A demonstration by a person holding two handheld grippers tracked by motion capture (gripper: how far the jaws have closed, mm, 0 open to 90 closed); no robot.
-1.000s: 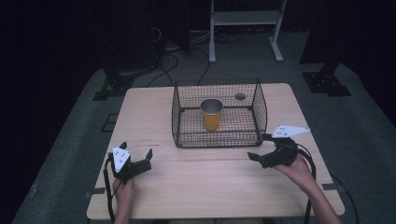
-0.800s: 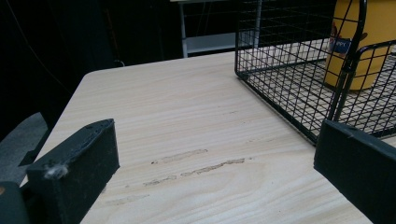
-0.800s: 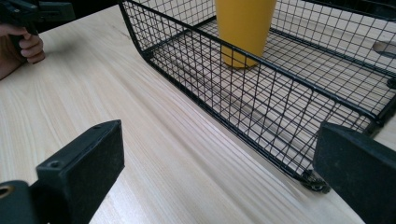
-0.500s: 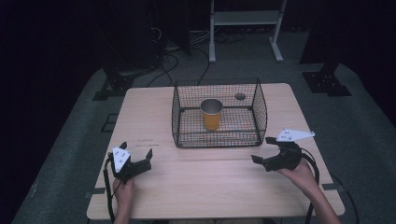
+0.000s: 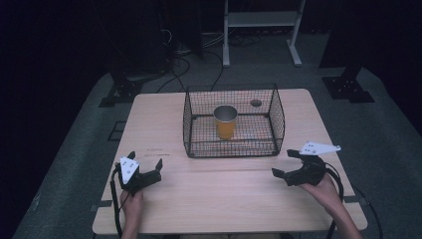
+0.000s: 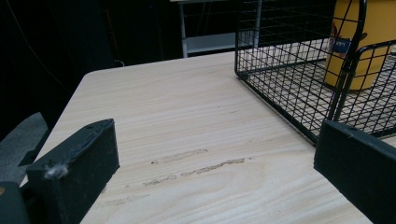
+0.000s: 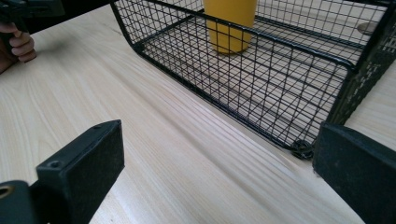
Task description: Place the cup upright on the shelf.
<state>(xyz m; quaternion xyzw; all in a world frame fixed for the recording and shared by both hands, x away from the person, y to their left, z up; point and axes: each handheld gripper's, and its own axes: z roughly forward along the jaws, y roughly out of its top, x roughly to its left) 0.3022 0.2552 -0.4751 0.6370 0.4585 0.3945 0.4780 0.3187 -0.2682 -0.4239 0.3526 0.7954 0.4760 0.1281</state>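
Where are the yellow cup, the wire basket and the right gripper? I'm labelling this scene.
yellow cup (image 5: 226,128): high view, on its yellow side wall.
wire basket (image 5: 232,148): high view, on its near wire wall.
right gripper (image 5: 282,164): high view, midway between the tips of its open fingers.

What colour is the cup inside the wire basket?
Yellow cup with a silvery rim, best in the high view.

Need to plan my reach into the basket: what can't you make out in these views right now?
- Yellow cup: its inside, high view, hidden by its own wall.
- Cup label: left gripper view, too blurred to read.
- Cup's top: right gripper view, cut off by edge.
- Small round thing behind wire basket: too small to identify.
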